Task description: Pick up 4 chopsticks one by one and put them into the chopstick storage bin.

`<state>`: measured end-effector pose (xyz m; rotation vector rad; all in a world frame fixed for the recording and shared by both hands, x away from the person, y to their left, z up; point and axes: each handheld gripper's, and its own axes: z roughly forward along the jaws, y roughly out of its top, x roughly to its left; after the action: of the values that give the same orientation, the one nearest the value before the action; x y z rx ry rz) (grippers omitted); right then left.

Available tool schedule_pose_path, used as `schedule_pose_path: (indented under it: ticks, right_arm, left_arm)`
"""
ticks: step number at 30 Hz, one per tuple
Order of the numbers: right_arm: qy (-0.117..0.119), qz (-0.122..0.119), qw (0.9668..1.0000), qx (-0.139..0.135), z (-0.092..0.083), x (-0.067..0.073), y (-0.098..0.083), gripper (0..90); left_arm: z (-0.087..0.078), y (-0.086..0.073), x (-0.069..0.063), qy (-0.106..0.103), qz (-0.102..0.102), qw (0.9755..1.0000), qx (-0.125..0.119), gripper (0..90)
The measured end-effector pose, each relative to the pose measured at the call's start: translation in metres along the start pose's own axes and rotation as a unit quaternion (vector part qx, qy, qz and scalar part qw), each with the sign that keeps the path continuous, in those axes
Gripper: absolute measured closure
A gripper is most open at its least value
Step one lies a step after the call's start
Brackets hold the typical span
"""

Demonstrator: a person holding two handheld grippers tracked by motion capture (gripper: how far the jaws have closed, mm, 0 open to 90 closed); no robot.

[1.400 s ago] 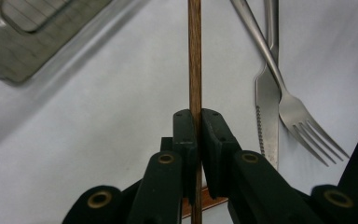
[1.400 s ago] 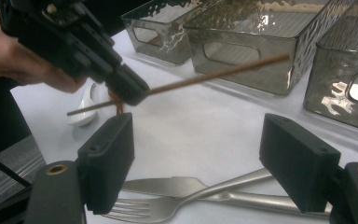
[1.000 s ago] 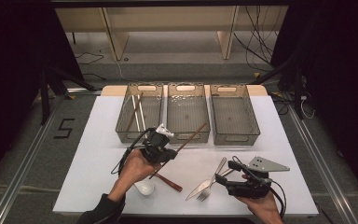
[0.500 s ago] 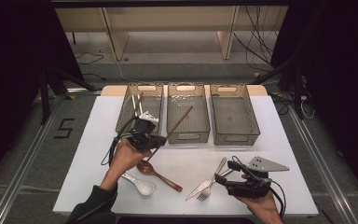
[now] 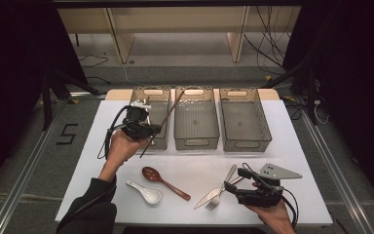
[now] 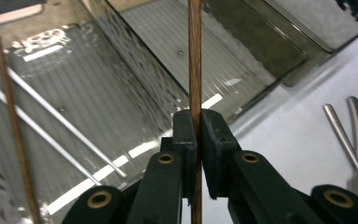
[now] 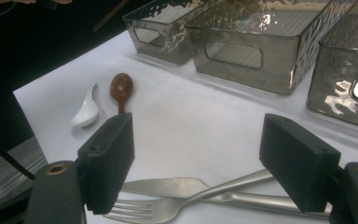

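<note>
One brown chopstick point(image 6: 195, 70) is clamped in the left gripper point(image 5: 148, 130), left of centre above the left bin point(image 5: 152, 92). The right gripper point(image 7: 198, 158), lower right, gapes over the fork point(image 7: 168, 207) and knife point(image 7: 168, 186).

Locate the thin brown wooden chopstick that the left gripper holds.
In the high view the thin brown wooden chopstick sits clamped in the left gripper, slanting above the left clear plastic bin.

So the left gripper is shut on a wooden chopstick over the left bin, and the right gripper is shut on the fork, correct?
Not quite. The right gripper is open: in the right gripper view its fingers stand wide apart over the fork without touching it. The rest holds: the left gripper is shut on the wooden chopstick over the left bin.
</note>
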<state>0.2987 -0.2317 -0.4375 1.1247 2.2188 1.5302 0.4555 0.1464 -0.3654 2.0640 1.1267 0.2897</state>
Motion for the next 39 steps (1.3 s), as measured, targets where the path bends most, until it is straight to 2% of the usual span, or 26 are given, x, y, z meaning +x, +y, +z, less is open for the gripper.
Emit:
schedule_pose_path:
  ticks: [4, 7, 11, 19, 29, 35, 37, 39]
  right_arm:
    - [0.000, 0.001, 1.0000, 0.000, 0.000, 0.000, 0.000, 27.0]
    - [0.000, 0.001, 1.0000, 0.000, 0.000, 0.000, 0.000, 27.0]
    - [0.000, 0.001, 1.0000, 0.001, 0.000, 0.000, 0.000, 27.0]
    - [0.002, 0.002, 1.0000, 0.002, 0.000, -0.001, -0.001, 27.0]
    - [0.004, 0.002, 1.0000, 0.002, 0.001, 0.000, -0.001, 27.0]
    - [0.004, 0.003, 1.0000, 0.003, 0.001, 0.000, -0.001, 27.0]
    - [0.004, 0.002, 1.0000, 0.002, 0.000, 0.000, -0.001, 27.1]
    - [0.004, 0.002, 1.0000, 0.002, 0.001, 0.000, -0.001, 27.1]
  left_arm:
    - [0.000, 0.006, 0.009, 0.012, -0.003, 0.9999, -0.006, 84.3]
    - [0.001, 0.012, 0.015, 0.013, -0.007, 0.9998, -0.010, 84.3]
    - [0.004, 0.021, 0.022, 0.030, -0.001, 0.9995, -0.007, 84.3]
    - [0.013, 0.032, 0.043, 0.052, -0.008, 0.9986, -0.007, 84.3]
    - [0.025, 0.035, 0.063, 0.061, -0.020, 0.9979, -0.007, 84.3]
    - [0.032, 0.033, 0.068, 0.069, -0.021, 0.9974, -0.003, 84.2]
    - [0.034, 0.031, 0.071, 0.071, -0.029, 0.9970, -0.005, 84.2]
    - [0.036, 0.030, 0.074, 0.072, -0.029, 0.9970, 0.001, 84.2]
